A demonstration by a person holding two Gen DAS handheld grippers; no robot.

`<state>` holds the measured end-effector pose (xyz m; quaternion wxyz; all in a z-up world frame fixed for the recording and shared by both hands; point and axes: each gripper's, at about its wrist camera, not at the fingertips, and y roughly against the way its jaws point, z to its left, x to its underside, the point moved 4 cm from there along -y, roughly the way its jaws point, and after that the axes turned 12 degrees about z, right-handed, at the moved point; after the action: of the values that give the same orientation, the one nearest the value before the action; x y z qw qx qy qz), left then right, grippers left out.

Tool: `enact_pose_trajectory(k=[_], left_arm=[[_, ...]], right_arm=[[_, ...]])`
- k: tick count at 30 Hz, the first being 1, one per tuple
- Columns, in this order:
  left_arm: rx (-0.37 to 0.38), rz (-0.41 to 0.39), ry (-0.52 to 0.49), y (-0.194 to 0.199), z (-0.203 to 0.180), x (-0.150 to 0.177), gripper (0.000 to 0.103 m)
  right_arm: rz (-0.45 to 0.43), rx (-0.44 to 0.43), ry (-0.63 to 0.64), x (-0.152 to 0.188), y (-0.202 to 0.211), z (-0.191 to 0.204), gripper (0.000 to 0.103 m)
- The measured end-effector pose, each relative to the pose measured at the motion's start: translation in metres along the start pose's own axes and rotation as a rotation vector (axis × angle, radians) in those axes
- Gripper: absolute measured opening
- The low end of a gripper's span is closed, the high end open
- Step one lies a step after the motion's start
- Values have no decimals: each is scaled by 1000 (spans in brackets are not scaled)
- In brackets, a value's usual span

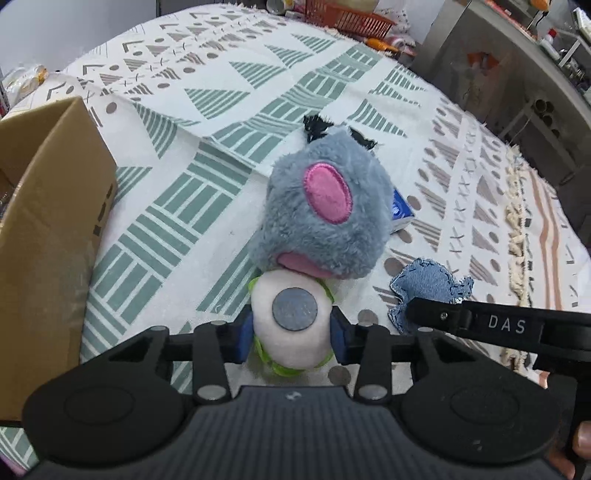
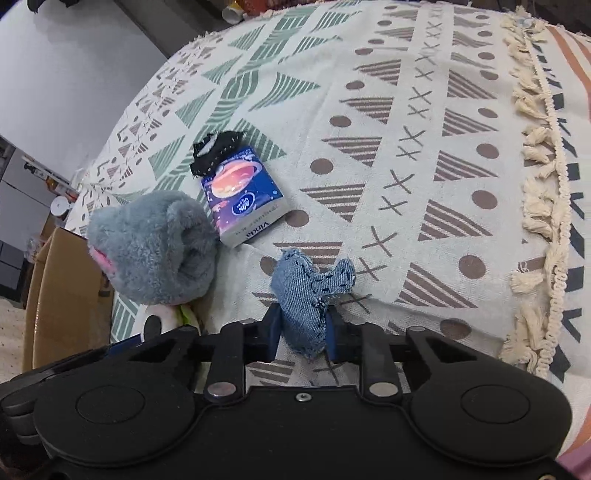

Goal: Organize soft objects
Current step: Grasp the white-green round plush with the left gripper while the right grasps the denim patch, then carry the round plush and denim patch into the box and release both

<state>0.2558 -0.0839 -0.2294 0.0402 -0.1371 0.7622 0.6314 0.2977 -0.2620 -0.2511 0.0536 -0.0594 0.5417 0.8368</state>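
Observation:
A grey plush toy (image 1: 325,206) with pink patches and a white belly (image 1: 291,325) sits between the blue pads of my left gripper (image 1: 291,336), which is shut on its white lower body. The same plush (image 2: 155,251) appears at the left of the right wrist view. My right gripper (image 2: 301,332) is shut on a blue denim scrap (image 2: 306,291), also seen in the left wrist view as the denim scrap (image 1: 428,288) beside the right gripper's black arm (image 1: 498,325). A black fabric scrap (image 2: 216,151) lies beyond a tissue pack (image 2: 243,195).
An open cardboard box (image 1: 51,229) stands at the left, close to the plush. Everything rests on a patterned cloth (image 2: 406,147) with a tasselled fringe (image 2: 539,192) at the right. An orange basket (image 1: 347,18) and clutter sit past the far edge.

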Motion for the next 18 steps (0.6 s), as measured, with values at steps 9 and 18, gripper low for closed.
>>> enact_pose_trajectory(k=[9, 18], left_arm=[[52, -86, -17, 38, 0, 5, 41], [101, -137, -11, 64, 10, 8, 41]], right_arm=[[-69, -42, -82, 9, 27, -6, 23], [-125, -8, -78, 17, 43, 9, 23]])
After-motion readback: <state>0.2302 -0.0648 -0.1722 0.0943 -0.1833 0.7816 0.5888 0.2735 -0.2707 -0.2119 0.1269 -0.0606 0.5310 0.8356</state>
